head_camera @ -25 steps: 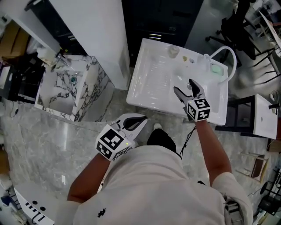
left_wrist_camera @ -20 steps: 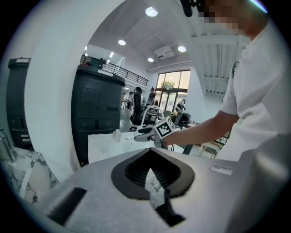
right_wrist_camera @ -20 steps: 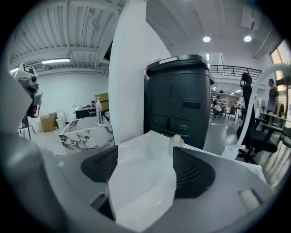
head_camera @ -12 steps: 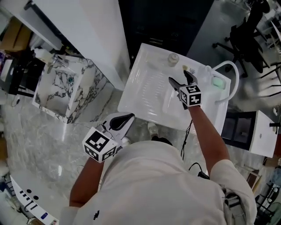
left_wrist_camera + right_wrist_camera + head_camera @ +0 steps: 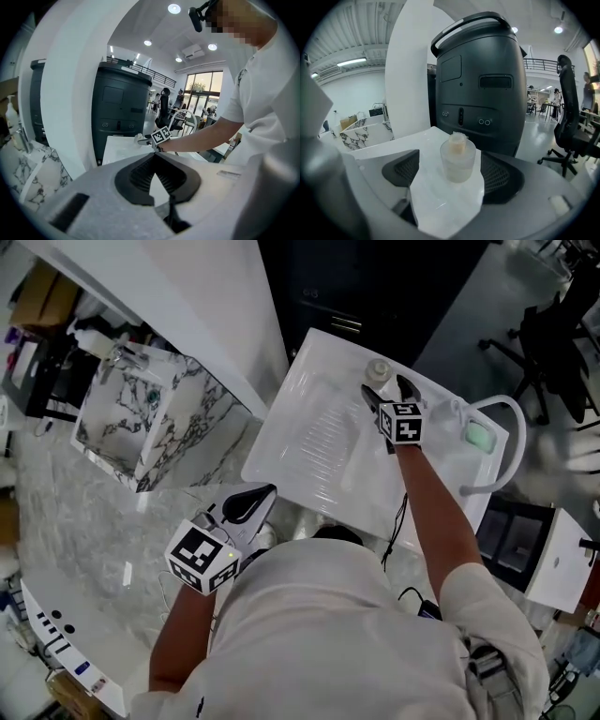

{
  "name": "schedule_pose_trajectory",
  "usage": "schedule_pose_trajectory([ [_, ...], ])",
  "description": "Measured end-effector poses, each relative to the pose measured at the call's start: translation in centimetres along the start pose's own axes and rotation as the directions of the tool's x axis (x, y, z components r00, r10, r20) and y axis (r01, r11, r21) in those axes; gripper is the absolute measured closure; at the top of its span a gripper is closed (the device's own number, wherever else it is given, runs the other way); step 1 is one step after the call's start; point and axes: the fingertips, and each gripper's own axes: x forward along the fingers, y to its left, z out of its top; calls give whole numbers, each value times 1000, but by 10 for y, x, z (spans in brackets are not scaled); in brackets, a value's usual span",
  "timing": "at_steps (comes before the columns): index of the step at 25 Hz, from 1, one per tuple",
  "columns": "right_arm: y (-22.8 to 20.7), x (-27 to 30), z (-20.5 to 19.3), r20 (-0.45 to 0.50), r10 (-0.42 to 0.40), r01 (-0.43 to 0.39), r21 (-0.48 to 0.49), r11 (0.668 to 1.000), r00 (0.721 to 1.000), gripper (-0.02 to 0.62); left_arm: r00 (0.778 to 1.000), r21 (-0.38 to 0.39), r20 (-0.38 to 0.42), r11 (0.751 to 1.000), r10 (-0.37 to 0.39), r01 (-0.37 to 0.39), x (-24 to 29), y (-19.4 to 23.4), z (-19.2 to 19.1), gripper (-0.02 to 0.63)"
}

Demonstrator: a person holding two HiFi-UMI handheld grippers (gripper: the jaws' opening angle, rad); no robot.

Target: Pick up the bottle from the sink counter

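Note:
A small frosted bottle [image 5: 377, 369] with a pale cap stands upright at the far edge of the white sink counter [image 5: 314, 442]. My right gripper [image 5: 383, 387] reaches over the counter, its tips on either side of the bottle's near side. In the right gripper view the bottle [image 5: 458, 160] stands between the wide-apart jaws of this gripper [image 5: 451, 161]; its jaws have just been opening, and no pad touches the bottle. My left gripper [image 5: 249, 502] hangs off the counter's near left corner, shut and empty; the left gripper view shows this gripper [image 5: 154, 159] with its tips together.
A white curved faucet [image 5: 495, 418] and a green soap [image 5: 479, 436] sit at the counter's right end. A marble basin [image 5: 141, 418] stands to the left. A tall black machine [image 5: 480, 79] rises right behind the bottle. An office chair [image 5: 569, 117] is at the right.
My right gripper has travelled across the sink toward its far edge and now brackets the bottle. My left gripper has drifted down and left, away from the counter.

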Motion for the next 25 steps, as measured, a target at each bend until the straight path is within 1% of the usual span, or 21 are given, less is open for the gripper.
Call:
schedule_pose_trajectory([
  [5, -9, 31, -2, -4, 0, 0, 14, 1000, 1000, 170, 998, -20, -13, 998, 66, -66, -1, 5, 0, 600],
  [10, -9, 49, -8, -1, -2, 2, 9, 1000, 1000, 181, 993, -39, -20, 992, 118, -118, -3, 6, -6, 600],
  [14, -12, 59, -6, 14, -16, 16, 11, 1000, 1000, 187, 990, -43, -21, 989, 138, -139, -3, 8, -6, 600],
  [21, -15, 69, -13, 7, -41, 40, 33, 999, 999, 203, 985, -70, -32, 983, 167, -169, -9, 11, -13, 600],
  [25, -19, 73, -14, 3, -65, 65, 17, 998, 998, 236, 985, -71, -39, 982, 170, -172, -8, 12, -14, 600],
])
